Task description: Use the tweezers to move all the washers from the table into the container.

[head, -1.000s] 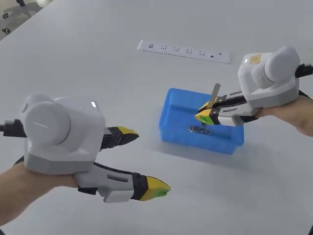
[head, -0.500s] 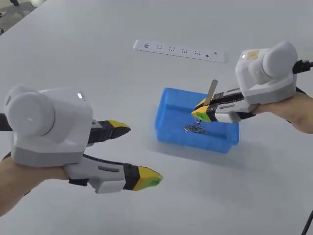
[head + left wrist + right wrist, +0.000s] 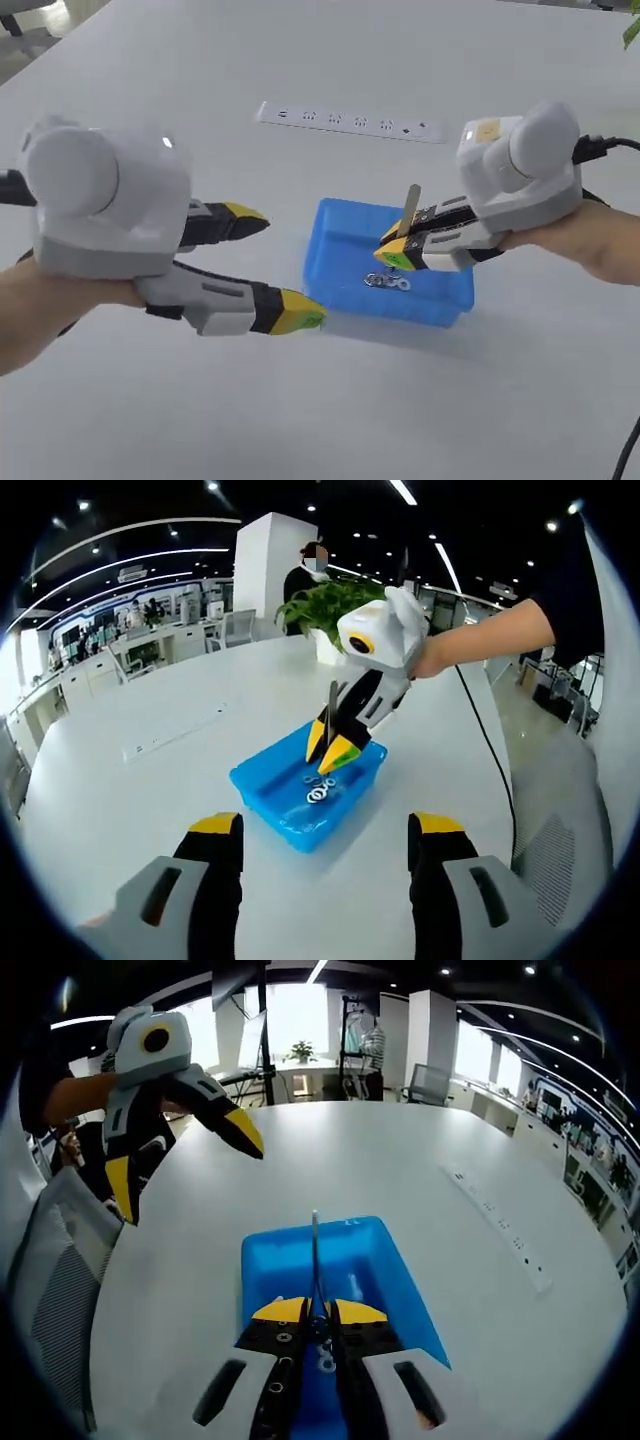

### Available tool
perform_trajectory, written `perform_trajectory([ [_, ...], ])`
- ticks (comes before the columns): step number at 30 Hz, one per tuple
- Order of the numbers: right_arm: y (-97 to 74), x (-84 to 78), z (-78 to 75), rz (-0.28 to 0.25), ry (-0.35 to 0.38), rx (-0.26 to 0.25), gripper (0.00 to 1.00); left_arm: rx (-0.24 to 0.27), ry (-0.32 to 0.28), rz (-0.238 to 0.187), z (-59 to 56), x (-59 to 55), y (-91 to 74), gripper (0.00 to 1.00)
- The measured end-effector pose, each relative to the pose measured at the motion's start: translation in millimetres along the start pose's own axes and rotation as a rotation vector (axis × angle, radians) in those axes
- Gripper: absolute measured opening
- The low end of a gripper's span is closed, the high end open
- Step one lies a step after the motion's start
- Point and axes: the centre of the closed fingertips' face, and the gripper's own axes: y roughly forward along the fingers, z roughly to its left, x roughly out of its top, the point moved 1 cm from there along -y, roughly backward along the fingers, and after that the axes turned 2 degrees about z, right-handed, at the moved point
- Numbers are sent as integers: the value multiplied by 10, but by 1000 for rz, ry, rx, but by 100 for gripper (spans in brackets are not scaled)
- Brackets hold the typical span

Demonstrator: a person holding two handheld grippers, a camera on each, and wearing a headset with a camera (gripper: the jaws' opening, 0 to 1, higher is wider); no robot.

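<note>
Left gripper [image 3: 282, 269] nearer container [image 3: 340, 296]; right gripper [image 3: 392, 252] clamps tweezers [image 3: 410, 206].

Your counter [image 3: 200, 420] is a wide, plain, pale grey surface that reaches the edges of your head view. Two things lie directly on it. A blue rectangular container [image 3: 322, 262], open at the top, sits flat a little right of the middle of that view, and a soft shadow falls on the counter along its near wall. Beyond it and well apart, a long white power strip [image 3: 345, 122] lies flat, running roughly parallel to the container's far edge. In your left gripper view the strip [image 3: 165, 742] lies to the left of the container [image 3: 265, 785].
</note>
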Motion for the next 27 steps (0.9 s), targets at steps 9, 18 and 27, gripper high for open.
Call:
perform_trajectory([
  [9,-16,103,68,-5,-47,19,10,-116,37,-57,-8,406,338,62],
  [18,8,145,164,-4,-81,45,10,-178,106,-77,-56,626,547,47],
  [27,12,132,185,6,-100,51,10,-240,189,-52,-131,659,634,25],
])
